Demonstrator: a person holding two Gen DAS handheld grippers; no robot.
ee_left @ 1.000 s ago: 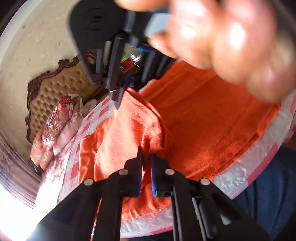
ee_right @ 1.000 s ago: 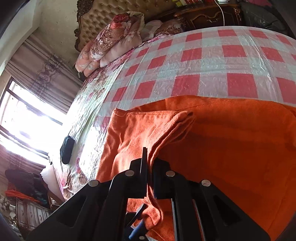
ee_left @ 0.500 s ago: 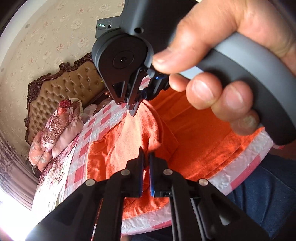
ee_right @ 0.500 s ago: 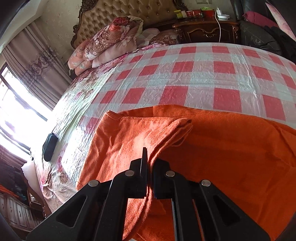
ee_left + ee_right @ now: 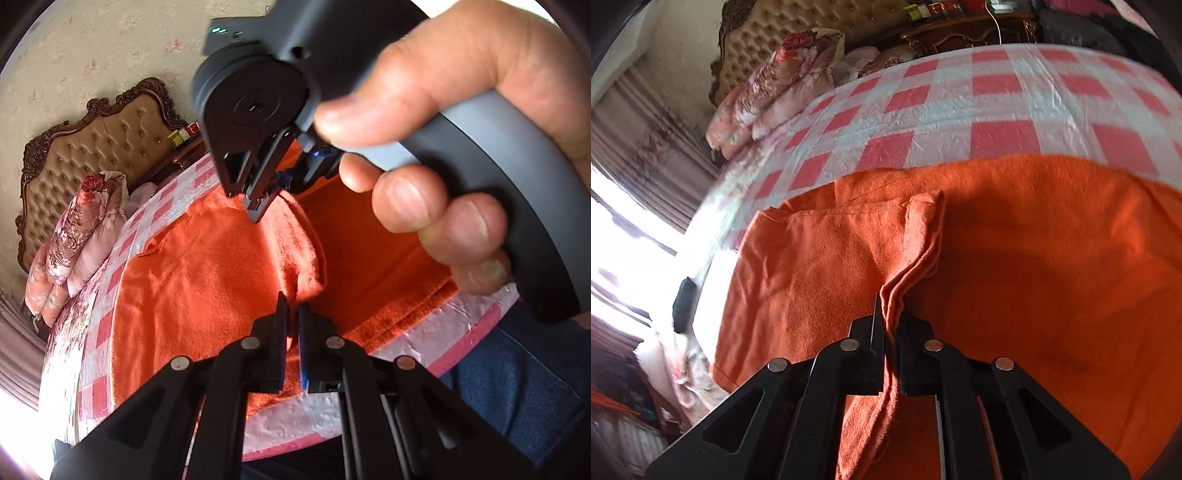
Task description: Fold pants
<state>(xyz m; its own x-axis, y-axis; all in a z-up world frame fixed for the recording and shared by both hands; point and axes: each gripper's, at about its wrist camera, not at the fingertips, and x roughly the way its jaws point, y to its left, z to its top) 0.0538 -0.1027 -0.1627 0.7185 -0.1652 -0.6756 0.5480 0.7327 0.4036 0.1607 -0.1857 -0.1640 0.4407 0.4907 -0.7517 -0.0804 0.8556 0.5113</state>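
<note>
The orange pants (image 5: 207,280) lie spread on the checked bed cover (image 5: 280,424). A raised fold of them runs between my two grippers. My left gripper (image 5: 293,321), low in the left wrist view, is shut on the near end of that fold. A hand (image 5: 443,166) holds my right gripper (image 5: 258,210) at the far end of the fold. Seen from the right wrist, the right gripper (image 5: 890,317) has a bunched ridge of the pants (image 5: 1034,258) between its jaws. The jaws are opening, though the cloth still fills the narrow gap.
A folded floral quilt (image 5: 783,81) lies by the tufted headboard (image 5: 110,147), and a wooden nightstand (image 5: 964,29) stands beyond the bed. A small dark object (image 5: 683,306) rests at the bed's left edge. A leg in blue jeans (image 5: 517,387) stands against the near edge.
The right gripper has come down toward the bed with the fold, which now lies lower and flatter. Its jaws have parted slightly. The left gripper has stayed put.
</note>
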